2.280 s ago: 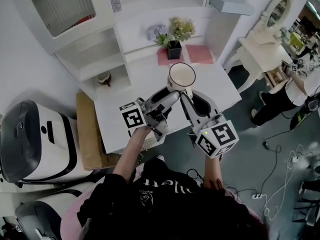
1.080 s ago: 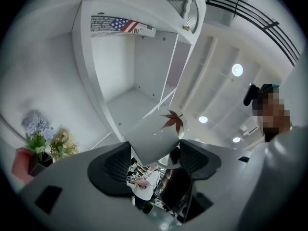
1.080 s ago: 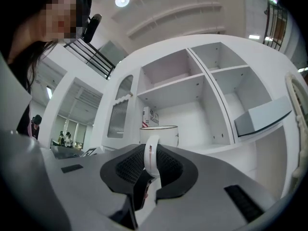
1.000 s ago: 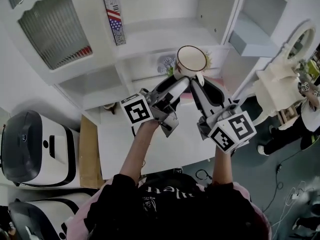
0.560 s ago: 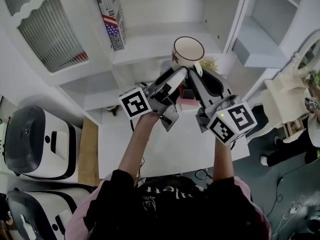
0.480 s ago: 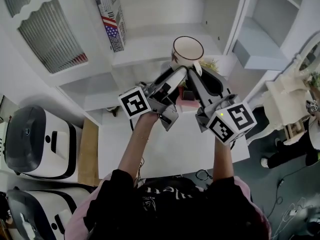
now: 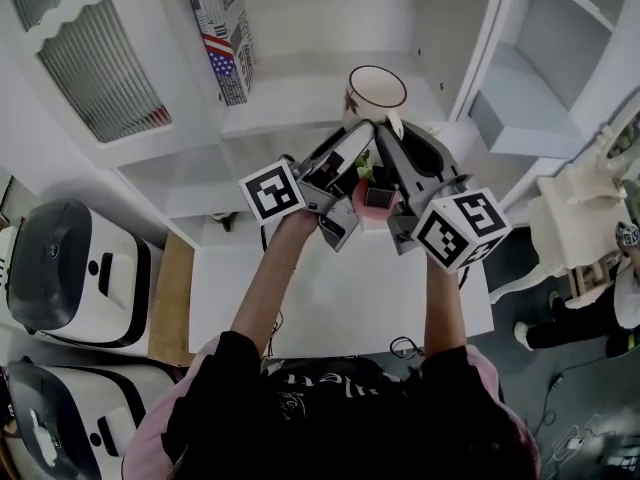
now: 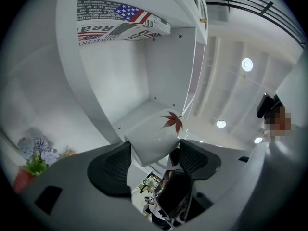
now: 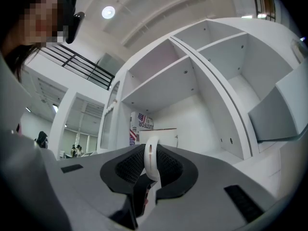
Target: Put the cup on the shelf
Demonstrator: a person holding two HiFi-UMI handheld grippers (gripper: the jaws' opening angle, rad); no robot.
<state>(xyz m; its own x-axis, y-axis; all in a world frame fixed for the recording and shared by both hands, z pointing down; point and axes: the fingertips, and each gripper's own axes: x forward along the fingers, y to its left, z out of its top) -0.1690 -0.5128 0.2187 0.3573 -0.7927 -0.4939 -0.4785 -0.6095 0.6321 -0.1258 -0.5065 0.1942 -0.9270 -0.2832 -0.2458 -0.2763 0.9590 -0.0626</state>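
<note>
Head view: a person seen from above lifts a white cup [image 7: 376, 93] with the left gripper [image 7: 352, 146] and the right gripper [image 7: 392, 140], in front of an open white shelf [image 7: 285, 108].
Cup: in the air, mouth tipped toward the camera, with a dark rim and a cream inside. It hangs just before the shelf and does not look to be resting on it.
Left gripper: jaws part-way closed on the cup's body. The left gripper view shows the white wall, with its red maple-leaf print [image 8: 173, 121], wedged between the two dark pads.
Right gripper: jaws almost together, pinching the cup's handle [image 9: 151, 159], which stands edge-on between the pads.
Shelf: a flag-printed box [image 7: 228, 33] stands at its left end. The stretch behind the cup looks bare.
Below: a small potted plant [image 7: 372, 183] sits on the white desk [image 7: 330, 298], directly under the two grippers.
Step in hand, as judged: carrying the cup to the shelf, with the set-down not yet done.
Doing it well: move both grippers as one so the handle is not twisted against the body. Bring the base level over the bare stretch, clear of the box, and lower it until the base sits flat. Then part the handle jaws first and the body jaws last.
Risk, as judged: letting go early, or with the cup tilted, would drop it toward the plant and desk.
</note>
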